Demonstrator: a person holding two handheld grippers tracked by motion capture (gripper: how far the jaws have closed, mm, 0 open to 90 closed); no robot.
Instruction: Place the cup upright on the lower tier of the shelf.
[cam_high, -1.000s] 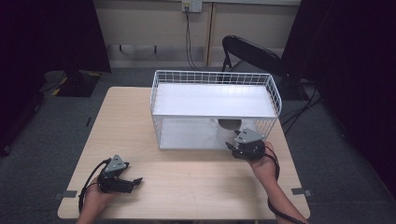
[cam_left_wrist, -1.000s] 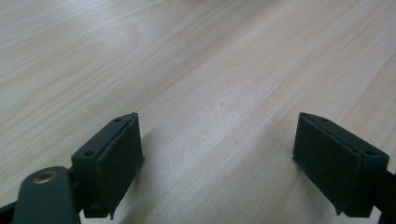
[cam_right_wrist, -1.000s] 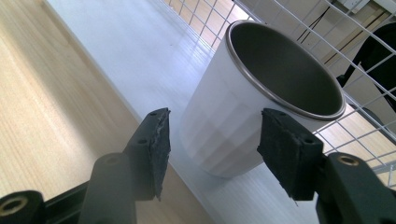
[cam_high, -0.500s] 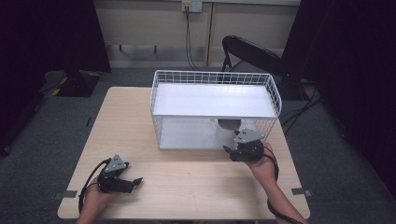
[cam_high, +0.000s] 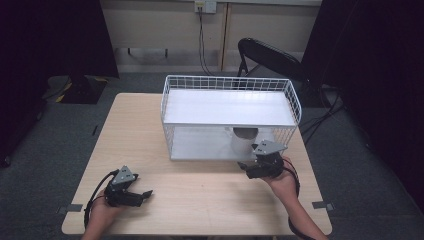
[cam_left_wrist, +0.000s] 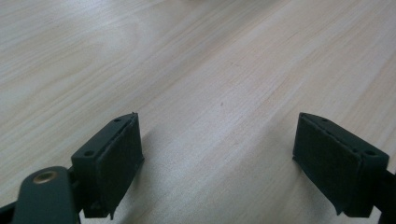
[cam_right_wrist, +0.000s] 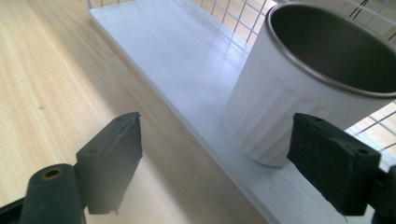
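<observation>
Jaws of the right gripper (cam_right_wrist: 212, 163) stand wide apart in the right gripper view, and they have just been opening; nothing is pressed between the pads. A white ribbed cup (cam_right_wrist: 299, 88) with a dark metal inside stands upright at the upper right of that frame, just beyond the right jaw and partly behind it. I cannot tell if the jaw touches the cup. The cup rests on the white lower shelf (cam_right_wrist: 187, 60) of a wire rack, close to the shelf's front edge, with white wire mesh behind it.

From the high view the same cup (cam_high: 244, 141) is seen only in part, at the centre of the frame under the upper shelf of the white wire rack (cam_high: 227, 107). The right gripper (cam_high: 250, 167) sits just below and right of it, at the rack's open front, held by a hand that comes from the lower right. This view does not show the ribs of the cup or how the jaws stand around it.

Jaws of the left gripper (cam_left_wrist: 217, 163) are also wide open in the left gripper view, with bare light wooden desk (cam_left_wrist: 196, 70) between them. In the high view the left gripper (cam_high: 141, 195) lies low at the lower left of the desk (cam_high: 135, 130), well apart from the rack.
</observation>
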